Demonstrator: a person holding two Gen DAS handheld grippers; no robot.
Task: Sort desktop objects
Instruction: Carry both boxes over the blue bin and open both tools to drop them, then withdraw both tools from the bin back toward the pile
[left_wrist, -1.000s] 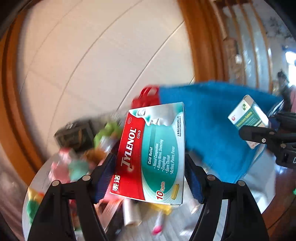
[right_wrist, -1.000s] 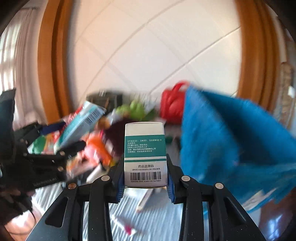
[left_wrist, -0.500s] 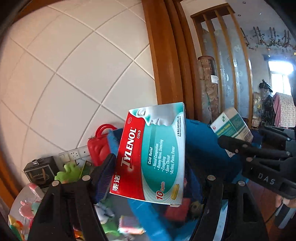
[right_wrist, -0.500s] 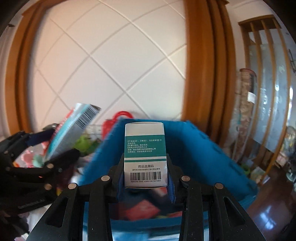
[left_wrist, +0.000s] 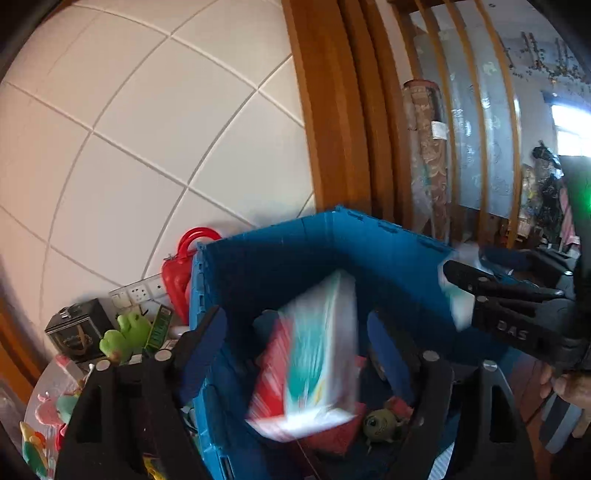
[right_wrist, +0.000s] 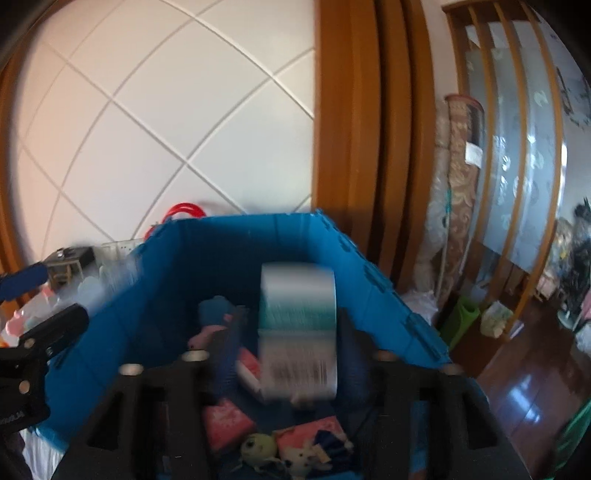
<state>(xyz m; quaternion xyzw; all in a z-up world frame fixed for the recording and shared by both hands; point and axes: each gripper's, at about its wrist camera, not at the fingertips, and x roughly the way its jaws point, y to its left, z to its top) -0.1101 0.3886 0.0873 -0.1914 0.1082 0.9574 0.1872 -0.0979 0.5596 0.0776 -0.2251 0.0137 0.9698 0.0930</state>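
Two boxes are caught in mid-air over the blue crate (left_wrist: 266, 266), one in front of each pair of tongs.

From the left wrist, the left tongs (left_wrist: 295, 343) stand released, their jaws having just been opening; the blue pads sit wide apart at 9 and 3 o'clock of the red and teal medicine box (left_wrist: 314, 354), which hangs tilted between them without touching either. Motion blur smears its print beyond reading. Below it, at 5 o'clock, small red packets and a green one-eyed toy (left_wrist: 378, 424) lie on the crate floor. At 3 o'clock the right tongs (left_wrist: 461, 291) reach in from the frame edge, with a pale blurred box just beside their tip; a hand (left_wrist: 565, 384) shows partly behind them. At 9 o'clock, outside the crate, a red case (left_wrist: 181, 273), a green toy (left_wrist: 122, 336) and a dark box (left_wrist: 74, 328) crowd the bench.

From the right wrist, the right tongs (right_wrist: 288, 347) are likewise released, jaws just opened, and the white and green box (right_wrist: 297, 328) floats between the pads, nearer the right one; whether it grazes that pad cannot be told through the blur. Its barcode end points down. Pink packets (right_wrist: 225, 424) and small toys lie beneath, half hidden by the tongs' black frame. The left tongs (right_wrist: 51, 314) enter at 9 o'clock, cut off by the edge.
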